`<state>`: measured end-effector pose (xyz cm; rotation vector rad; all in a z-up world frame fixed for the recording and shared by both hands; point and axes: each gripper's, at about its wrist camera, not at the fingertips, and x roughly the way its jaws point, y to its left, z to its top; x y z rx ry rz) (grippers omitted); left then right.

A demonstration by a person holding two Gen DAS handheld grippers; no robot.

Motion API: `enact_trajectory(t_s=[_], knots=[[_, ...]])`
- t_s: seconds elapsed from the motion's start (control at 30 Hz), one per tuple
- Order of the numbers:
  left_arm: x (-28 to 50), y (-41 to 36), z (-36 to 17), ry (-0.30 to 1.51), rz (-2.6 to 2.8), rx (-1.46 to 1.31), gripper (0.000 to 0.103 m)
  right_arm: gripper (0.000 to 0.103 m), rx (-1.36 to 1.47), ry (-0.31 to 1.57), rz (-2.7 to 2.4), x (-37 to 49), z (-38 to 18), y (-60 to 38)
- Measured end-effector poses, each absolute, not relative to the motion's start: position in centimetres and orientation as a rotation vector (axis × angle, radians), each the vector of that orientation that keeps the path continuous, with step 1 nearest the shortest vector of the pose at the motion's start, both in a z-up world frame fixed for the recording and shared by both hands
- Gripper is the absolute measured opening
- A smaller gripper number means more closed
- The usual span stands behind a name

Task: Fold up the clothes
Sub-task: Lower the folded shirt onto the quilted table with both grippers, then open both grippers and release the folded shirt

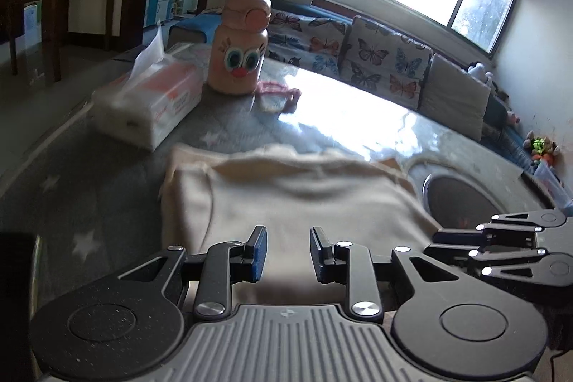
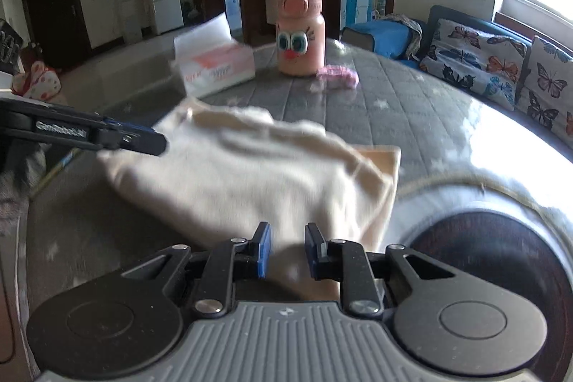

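On the grey quilted star-print table cover (image 1: 107,203), a white and pink tissue pack (image 1: 150,99) lies at the far left, its print too blurred to read. Just right of it stands a peach cartoon-face bottle (image 1: 238,56), with a small pink knitted item (image 2: 338,76) beside its base, its shape unclear. The cream folded garment (image 1: 286,203) lies in the middle of the cover, its edges smeared by motion blur and its near edge hidden behind both tools. The left gripper (image 1: 288,253) hangs over it, jaws apart and holding nothing. The right gripper (image 2: 287,251) is likewise released above the garment's near right corner. A dark round inset (image 2: 501,260) sits at right, cut off by the frame.
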<state>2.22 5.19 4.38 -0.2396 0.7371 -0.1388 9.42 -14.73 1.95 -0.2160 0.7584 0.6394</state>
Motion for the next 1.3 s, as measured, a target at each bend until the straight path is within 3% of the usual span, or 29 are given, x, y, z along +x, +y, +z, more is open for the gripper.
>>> enact_trajectory(t_s=[0.5, 0.6, 0.67, 0.73, 0.97, 1.3], knots=[[0.1, 6.3, 3.1, 0.753, -0.069, -0.279, 0.032, 0.023, -0.166, 0.754, 0.6, 9.0, 1.4, -16.1], [-0.4, 5.8, 3.7, 0.743, -0.071, -0.273, 0.043, 0.034, -0.171, 0.732, 0.603, 8.3, 2.0, -16.1], [-0.8, 5.2, 4.0, 0.737, -0.066, -0.251, 0.053, 0.037, -0.175, 0.723, 0.611, 7.7, 2.2, -15.9], [-1.2, 4.6, 4.1, 0.736, -0.063, -0.234, 0.061, 0.05, -0.171, 0.717, 0.612, 7.1, 2.2, -15.8], [-2.6, 3.5, 4.0, 0.756, -0.033, -0.205, 0.084, 0.065, -0.171, 0.72, 0.6, 5.1, 1.4, -15.9], [-4.4, 1.5, 3.9, 0.754, -0.001, -0.154, 0.099, 0.088, -0.186, 0.728, 0.608, 2.9, 0.7, -15.8]])
